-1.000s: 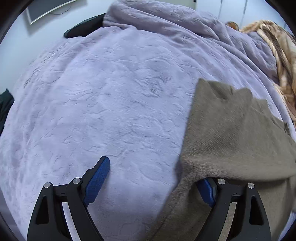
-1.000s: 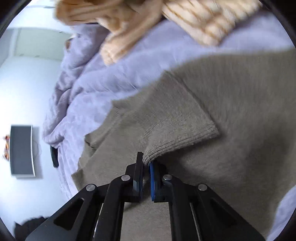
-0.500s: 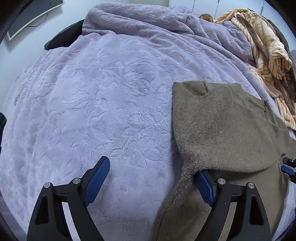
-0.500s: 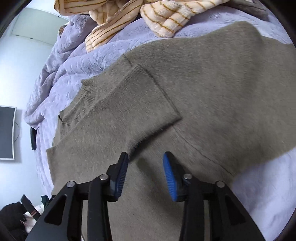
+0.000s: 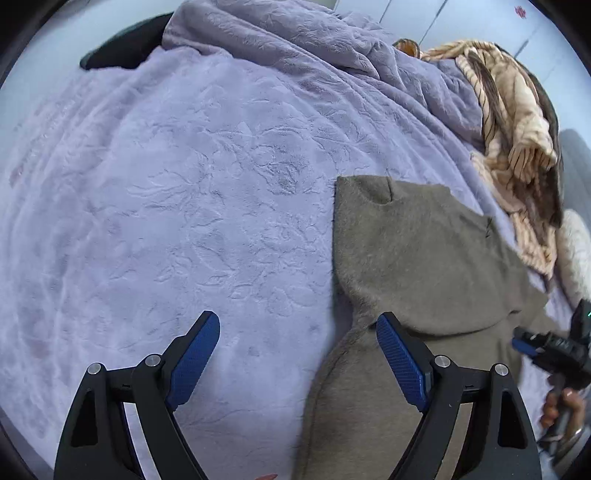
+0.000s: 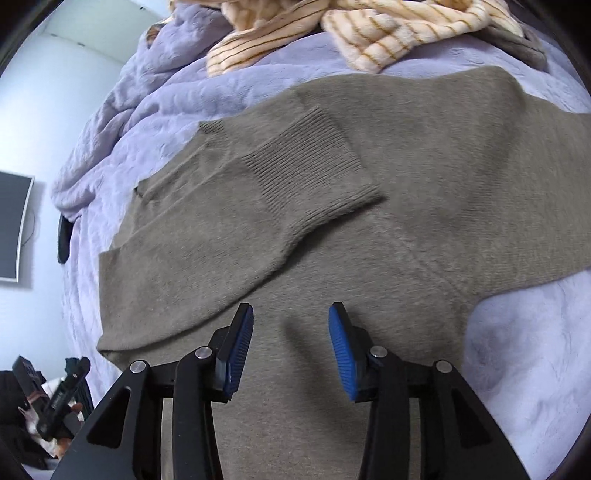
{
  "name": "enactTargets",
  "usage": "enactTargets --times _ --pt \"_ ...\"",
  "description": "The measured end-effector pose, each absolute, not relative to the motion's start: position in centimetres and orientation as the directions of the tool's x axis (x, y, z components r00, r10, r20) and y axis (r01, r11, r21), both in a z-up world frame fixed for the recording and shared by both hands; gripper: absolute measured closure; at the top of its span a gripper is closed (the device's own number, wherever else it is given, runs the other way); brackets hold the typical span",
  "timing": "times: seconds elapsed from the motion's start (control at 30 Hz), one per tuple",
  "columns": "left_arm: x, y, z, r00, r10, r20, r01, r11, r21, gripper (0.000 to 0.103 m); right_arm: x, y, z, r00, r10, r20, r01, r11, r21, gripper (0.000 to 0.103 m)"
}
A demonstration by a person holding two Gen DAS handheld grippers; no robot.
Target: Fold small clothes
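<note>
A grey-brown knitted sweater (image 5: pixel 424 258) lies flat on the lilac bed cover, with one sleeve (image 6: pixel 295 177) folded across its body, ribbed cuff uppermost. My left gripper (image 5: pixel 297 321) hovers wide open over the sweater's left edge; its right finger (image 5: pixel 399 354) is above the fabric, its left finger over bare cover, nothing between them. My right gripper (image 6: pixel 291 308) stands open above the sweater's body, just below the folded sleeve, holding nothing. It also shows at the right edge of the left wrist view, right gripper (image 5: pixel 546 347), held by a hand.
The lilac embossed blanket (image 5: pixel 184 184) covers the bed and bunches up at the far side. A heap of cream and orange striped clothes (image 6: pixel 369 33) lies beyond the sweater. A dark screen (image 6: pixel 11 225) hangs on the wall at left.
My right gripper let go of the sleeve cuff, opened, and drew back; the sleeve now rests flat on the sweater. My left gripper rose and tilted, showing more of the bed.
</note>
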State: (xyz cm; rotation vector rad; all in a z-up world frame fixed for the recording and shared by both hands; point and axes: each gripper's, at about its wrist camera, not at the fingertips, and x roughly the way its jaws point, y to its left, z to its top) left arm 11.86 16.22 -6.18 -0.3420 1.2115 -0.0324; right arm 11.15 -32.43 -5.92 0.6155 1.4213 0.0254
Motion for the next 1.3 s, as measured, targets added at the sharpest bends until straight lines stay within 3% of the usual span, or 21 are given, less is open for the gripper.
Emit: enactTargets --times 0.13,0.5,0.63,0.7,0.73,0.77,0.83,0.93,0.97,1.1,1.3 --pt "16.9 15.6 -8.0 0.364 -0.364 -0.857 -0.149 0.886 -0.44 0.015 11.0 -30.3 -6.4 0.143 0.412 -0.9 0.316 0.843 0.436 0.056" --pt "23.9 11.5 -12.4 0.274 -0.467 -0.84 -0.028 0.87 -0.493 0.015 11.9 -23.8 -5.0 0.115 0.469 -0.876 0.13 0.867 0.481 0.056" --pt "24.2 11.4 -12.7 0.265 -0.506 -0.821 -0.026 0.847 -0.531 0.016 13.9 -22.3 -7.4 0.089 0.533 -0.841 0.182 0.822 0.54 0.056" --pt "24.5 11.3 -13.2 0.259 -0.524 -0.812 -0.032 0.835 -0.549 0.027 14.2 -22.1 -9.0 0.065 0.554 -0.83 0.241 0.798 0.552 0.056" --pt "24.6 11.5 -13.4 0.258 -0.529 -0.809 -0.04 0.831 -0.555 0.039 14.1 -22.1 -9.1 0.064 0.556 -0.829 0.244 0.796 0.553 0.056" --pt "24.7 11.6 -13.5 0.261 -0.536 -0.803 -0.049 0.823 -0.565 0.058 14.0 -22.0 -9.1 0.063 0.557 -0.828 0.241 0.797 0.554 0.056" --pt "24.8 11.9 -13.8 0.257 -0.568 -0.782 -0.054 0.799 -0.599 0.082 13.6 -21.9 -9.0 0.051 0.555 -0.83 0.228 0.803 0.551 0.056" --pt "24.5 11.8 -12.4 0.288 -0.556 -0.78 -0.021 0.81 -0.586 0.087 13.2 -22.2 -8.8 0.047 0.554 -0.831 0.232 0.803 0.549 0.056" --pt "24.5 11.8 -11.5 0.309 -0.547 -0.778 -0.002 0.818 -0.576 0.094 13.2 -22.3 -8.7 0.051 0.553 -0.832 0.236 0.803 0.548 0.056" --pt "25.1 14.4 -8.8 0.399 -0.537 -0.743 0.006 0.812 -0.583 0.095 13.3 -22.5 -8.1 0.072 0.549 -0.833 0.228 0.804 0.549 0.056" --pt "26.0 14.8 -13.2 0.317 -0.45 -0.835 -0.011 0.879 -0.477 0.095 13.5 -22.1 -8.9 0.057 0.545 -0.837 0.238 0.806 0.541 0.056"
